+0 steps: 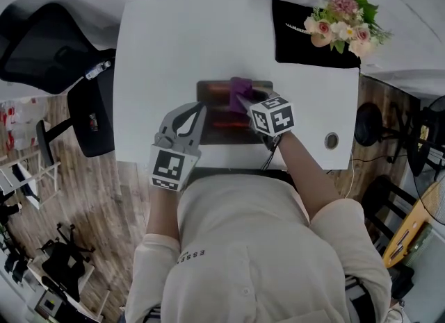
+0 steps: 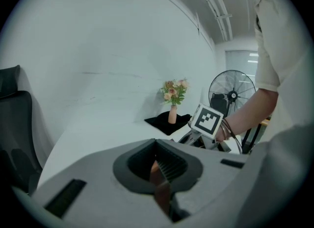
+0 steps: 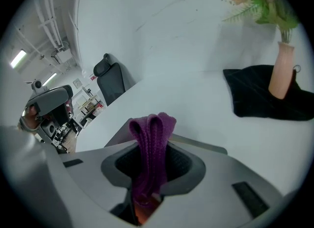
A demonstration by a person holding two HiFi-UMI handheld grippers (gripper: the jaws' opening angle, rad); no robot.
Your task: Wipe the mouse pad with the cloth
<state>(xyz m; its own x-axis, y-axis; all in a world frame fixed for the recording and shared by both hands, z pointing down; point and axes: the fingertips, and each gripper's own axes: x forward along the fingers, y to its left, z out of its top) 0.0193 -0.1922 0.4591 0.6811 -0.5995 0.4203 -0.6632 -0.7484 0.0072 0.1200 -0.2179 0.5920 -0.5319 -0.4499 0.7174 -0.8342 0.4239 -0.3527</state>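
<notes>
At the mouse pad's point(image 1: 213, 94) left edge the left gripper's point(image 1: 199, 110) jaws seem closed on nothing, so the pad could skid when the right gripper point(image 3: 147, 173), jaws clamped on the bunched purple cloth point(image 3: 150, 136) over its middle, drags.

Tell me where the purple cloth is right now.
In the head view the purple cloth sits mid-table, pinched in the right tongs at the far edge of the dark mouse pad.
</notes>
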